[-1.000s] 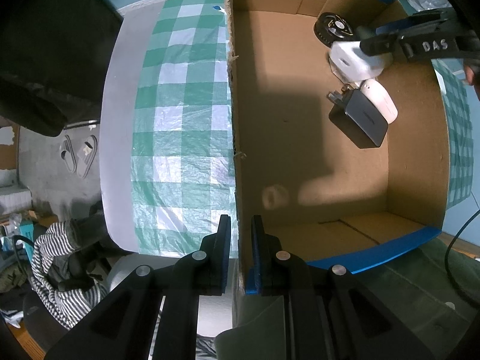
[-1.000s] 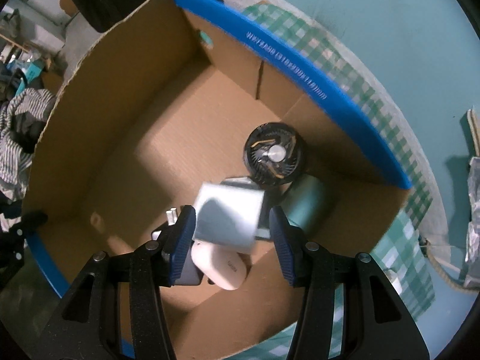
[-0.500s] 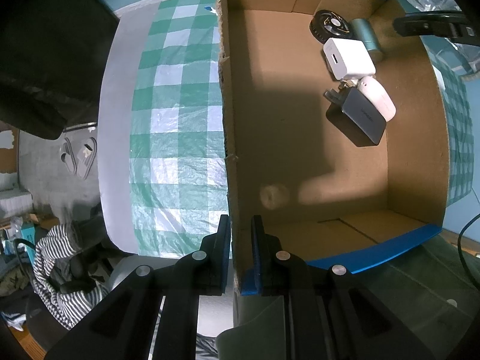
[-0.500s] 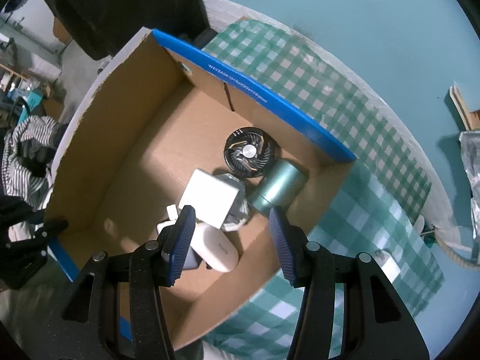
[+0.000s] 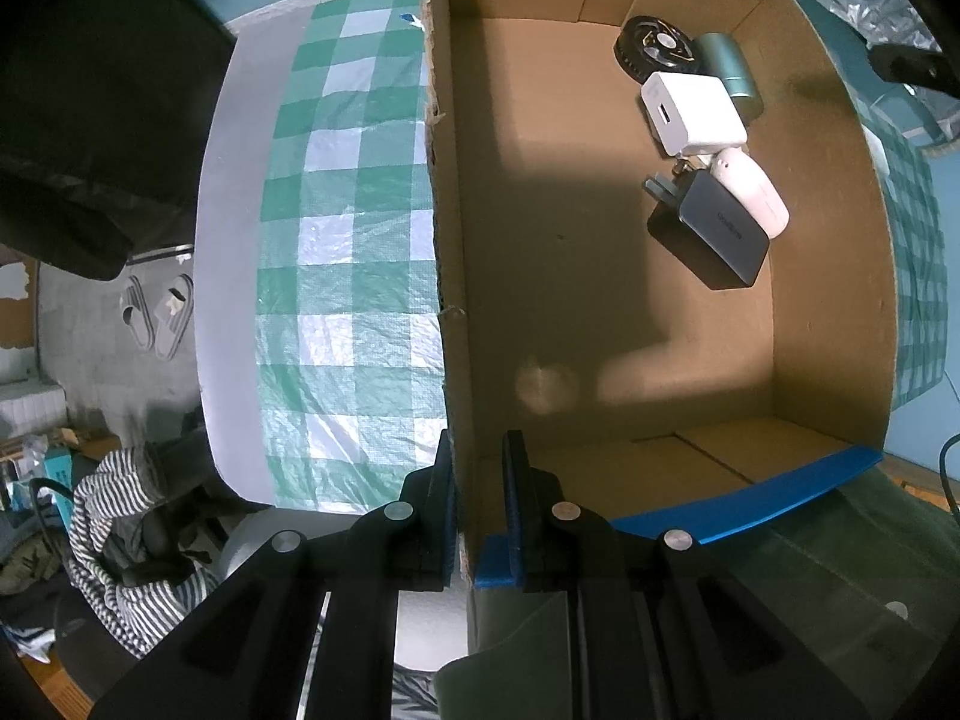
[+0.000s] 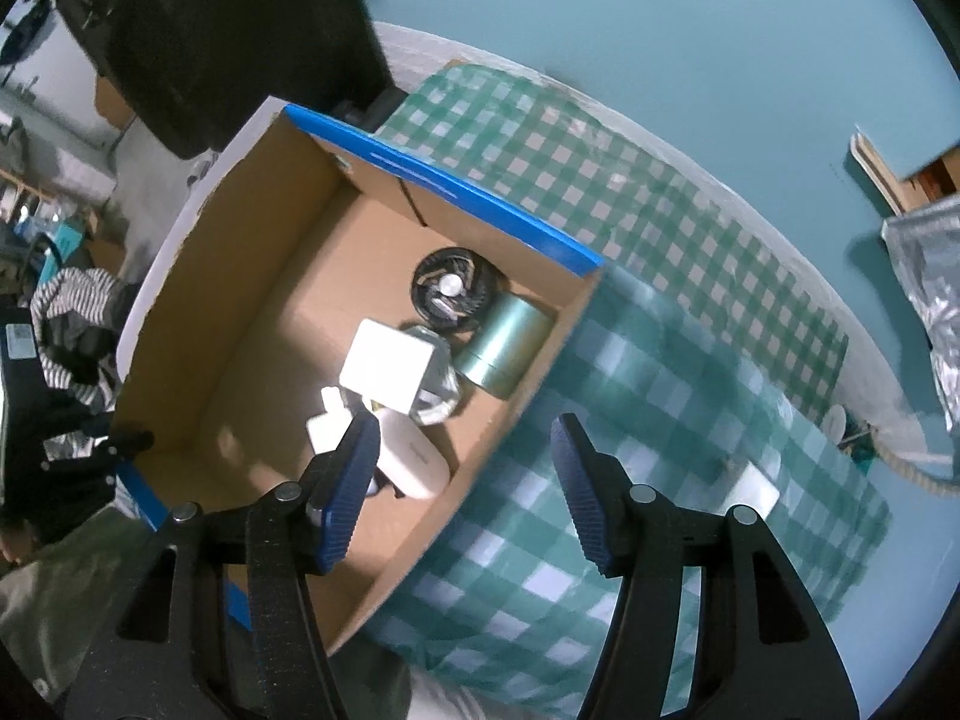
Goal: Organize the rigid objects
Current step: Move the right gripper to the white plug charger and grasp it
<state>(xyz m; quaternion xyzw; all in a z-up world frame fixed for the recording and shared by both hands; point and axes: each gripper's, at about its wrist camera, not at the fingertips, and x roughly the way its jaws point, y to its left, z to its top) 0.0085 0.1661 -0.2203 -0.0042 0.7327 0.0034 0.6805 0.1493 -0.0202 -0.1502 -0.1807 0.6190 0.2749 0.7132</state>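
Observation:
A cardboard box (image 5: 456, 276) with blue taped edges stands on a green checked cloth; it also shows in the right wrist view (image 6: 198, 276). Inside lie a white charger cube (image 5: 693, 111) (image 6: 387, 369), a black round fan (image 5: 654, 54) (image 6: 453, 294), a green cylinder (image 5: 729, 69) (image 6: 504, 348), a white oval case (image 5: 753, 192) (image 6: 414, 459) and a dark adapter (image 5: 708, 237). My left gripper (image 5: 477, 510) is shut on the box's near wall. My right gripper (image 6: 465, 498) is open and empty, above the box's right wall.
The checked cloth (image 6: 660, 420) covers the table right of the box, with a small white object (image 6: 753, 489) on it. A rope (image 6: 912, 462) and foil bag (image 6: 930, 276) lie at the far right. Slippers (image 5: 159, 315) and striped clothes (image 5: 114, 522) lie on the floor.
My right gripper let go of the white charger cube, which now rests in the box, and has lifted up and away to the right. My left gripper keeps hold of the box wall.

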